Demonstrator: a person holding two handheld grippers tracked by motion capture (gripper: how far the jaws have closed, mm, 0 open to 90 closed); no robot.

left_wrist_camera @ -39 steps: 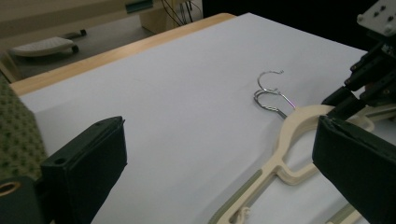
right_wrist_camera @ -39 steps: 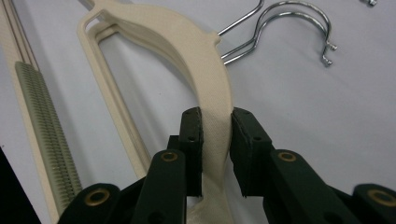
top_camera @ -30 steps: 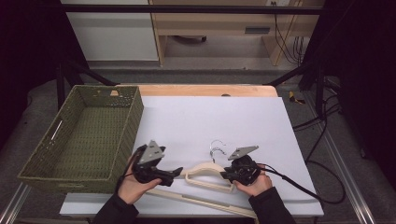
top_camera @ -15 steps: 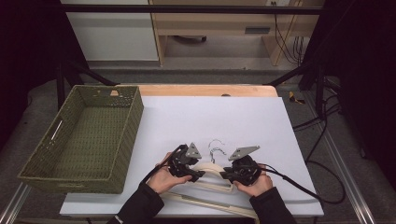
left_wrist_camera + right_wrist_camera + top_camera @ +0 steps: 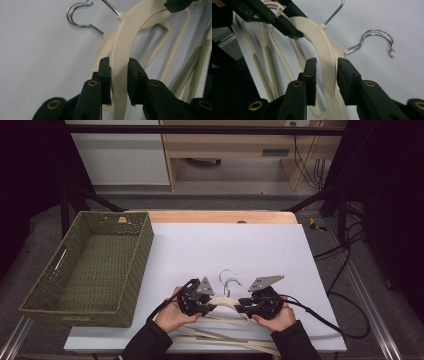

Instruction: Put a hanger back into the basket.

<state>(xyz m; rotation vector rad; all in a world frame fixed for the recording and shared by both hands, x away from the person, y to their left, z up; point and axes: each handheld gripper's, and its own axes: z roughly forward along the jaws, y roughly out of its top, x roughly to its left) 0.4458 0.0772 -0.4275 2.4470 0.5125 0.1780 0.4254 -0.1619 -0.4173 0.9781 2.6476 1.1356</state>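
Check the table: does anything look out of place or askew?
Yes. The cream hangers lie stacked crookedly at the table's near edge, their wire hooks fanned apart, outside the green basket.

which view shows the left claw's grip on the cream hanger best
The left gripper view: the left claw has just been closing, its pads pressing the cream hanger arm between them. The high view shows the claw small over the hanger. The right gripper view shows it at the top left, on the hanger's far arm.

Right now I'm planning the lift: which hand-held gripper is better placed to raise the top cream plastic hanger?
Left hand-held gripper: pads press the cream plastic hanger. The right straddles it with gaps.
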